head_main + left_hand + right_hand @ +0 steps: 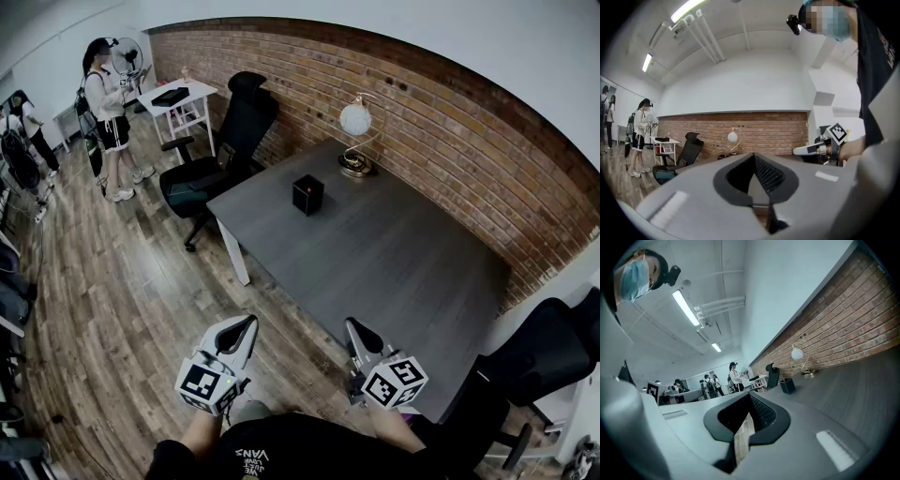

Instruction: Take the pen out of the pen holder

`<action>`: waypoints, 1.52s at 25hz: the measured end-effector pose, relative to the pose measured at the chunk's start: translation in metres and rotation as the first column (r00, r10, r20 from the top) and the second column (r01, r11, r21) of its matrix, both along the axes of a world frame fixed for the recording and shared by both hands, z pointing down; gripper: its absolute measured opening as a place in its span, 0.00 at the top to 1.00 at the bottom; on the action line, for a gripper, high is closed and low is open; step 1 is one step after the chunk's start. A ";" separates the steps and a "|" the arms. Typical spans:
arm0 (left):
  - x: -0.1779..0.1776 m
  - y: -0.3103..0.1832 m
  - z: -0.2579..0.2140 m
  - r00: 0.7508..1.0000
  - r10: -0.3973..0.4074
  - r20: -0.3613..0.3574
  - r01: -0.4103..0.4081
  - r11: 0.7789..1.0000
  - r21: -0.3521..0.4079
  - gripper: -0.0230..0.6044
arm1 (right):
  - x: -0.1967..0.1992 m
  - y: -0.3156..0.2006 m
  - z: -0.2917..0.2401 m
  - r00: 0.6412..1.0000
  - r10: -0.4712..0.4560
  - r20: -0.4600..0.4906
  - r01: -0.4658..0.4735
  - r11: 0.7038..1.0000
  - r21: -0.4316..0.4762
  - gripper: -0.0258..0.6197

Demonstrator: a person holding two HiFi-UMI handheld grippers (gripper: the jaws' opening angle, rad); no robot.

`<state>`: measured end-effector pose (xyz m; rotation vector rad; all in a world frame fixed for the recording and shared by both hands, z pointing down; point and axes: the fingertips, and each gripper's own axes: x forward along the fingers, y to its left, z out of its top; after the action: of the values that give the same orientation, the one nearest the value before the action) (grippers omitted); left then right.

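A black cube-shaped pen holder (308, 194) stands on the grey table (394, 262), towards its far left corner. I can make out only a faint reddish speck at its top, no clear pen. It also shows small and far off in the right gripper view, the pen holder (788, 386). My left gripper (249, 322) hangs over the wooden floor in front of the table, jaws closed to a point and empty. My right gripper (352, 324) sits at the table's near edge, also shut and empty. Both are far short of the holder. The left gripper (753, 154) and right gripper (749, 394) hold nothing.
A globe desk lamp (356, 122) stands by the brick wall behind the holder. A black office chair (225, 150) is at the table's far left end, another chair (548, 361) at the right. People (108, 112) stand near a small white table (178, 97) at the back left.
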<state>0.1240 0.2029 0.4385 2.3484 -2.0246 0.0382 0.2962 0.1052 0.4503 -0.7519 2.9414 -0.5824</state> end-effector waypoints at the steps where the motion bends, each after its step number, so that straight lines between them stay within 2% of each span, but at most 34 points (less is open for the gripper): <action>1: -0.001 0.000 0.001 1.000 0.001 -0.001 -0.001 1.000 -0.002 0.88 | -0.001 0.000 -0.001 1.000 -0.004 0.008 0.004 1.000 -0.003 0.96; 5: -0.003 -0.002 0.003 1.000 0.012 -0.010 -0.012 1.000 0.007 0.88 | -0.003 -0.004 -0.001 0.999 -0.011 0.036 0.011 1.000 0.002 0.96; 10: -0.017 -0.011 0.018 0.999 0.018 -0.038 -0.019 1.000 -0.014 0.88 | -0.018 -0.010 0.007 1.000 0.010 -0.006 -0.009 1.000 0.012 0.95; 11: -0.022 -0.013 0.021 0.999 0.021 -0.046 -0.021 1.000 -0.020 0.88 | -0.022 -0.012 0.009 1.000 0.017 -0.012 -0.016 1.000 0.010 0.94; 12: -0.027 -0.016 0.024 0.998 0.025 -0.052 -0.026 0.999 -0.024 0.88 | -0.026 -0.014 0.010 0.999 0.026 -0.019 -0.026 1.000 0.008 0.87; 14: -0.037 -0.021 0.027 0.997 0.040 -0.058 -0.042 0.999 -0.030 0.88 | -0.035 -0.018 0.013 0.999 0.044 -0.029 -0.044 0.999 0.003 0.85; 23: -0.108 -0.051 0.034 0.987 0.133 -0.087 -0.137 0.989 -0.045 0.88 | -0.099 -0.041 0.019 0.989 0.136 -0.050 -0.136 0.991 -0.007 0.82; 31: -0.174 -0.068 0.039 0.970 0.220 -0.106 -0.227 0.972 -0.060 0.88 | -0.154 -0.055 0.021 0.969 0.231 -0.082 -0.232 0.973 0.003 0.80; 38: -0.218 -0.080 0.047 0.954 0.282 -0.106 -0.291 0.953 -0.086 0.88 | -0.184 -0.065 0.025 0.945 0.314 -0.095 -0.315 0.949 0.003 0.79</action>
<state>-0.0944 0.1234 0.4854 2.5072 -1.5873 0.0390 0.1119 0.0398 0.4758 -1.2518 2.8092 -0.5495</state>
